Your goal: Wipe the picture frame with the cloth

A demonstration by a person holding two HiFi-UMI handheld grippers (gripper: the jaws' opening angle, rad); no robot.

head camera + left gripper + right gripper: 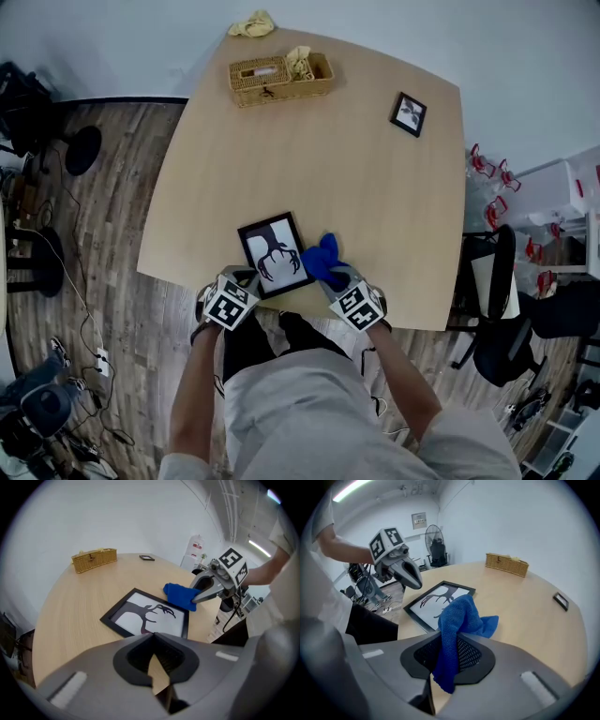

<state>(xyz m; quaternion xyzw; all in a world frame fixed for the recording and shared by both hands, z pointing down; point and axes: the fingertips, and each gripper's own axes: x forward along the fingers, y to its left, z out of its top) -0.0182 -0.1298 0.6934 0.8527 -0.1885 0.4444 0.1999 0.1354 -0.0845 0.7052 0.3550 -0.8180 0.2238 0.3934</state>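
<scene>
Looking along the right tool [443, 665] shows its jaws clamping the cloth [458, 616].

L gripper [154, 656]: bottom centre, jaws nearly together, nothing btwn.
Picture frame [147, 616]: centre, flat on table [65, 606]; black border, dark branching figure.
Cloth [180, 596]: blue, over frame's upper-right corner, pinched by R gripper [199, 595].
Basket [93, 559]: upper left.
Small frame [146, 558]: top centre.

Left gripper [416, 581] fingers together, right gripper [197, 595] fingers clamping cloth [457, 618].
</scene>
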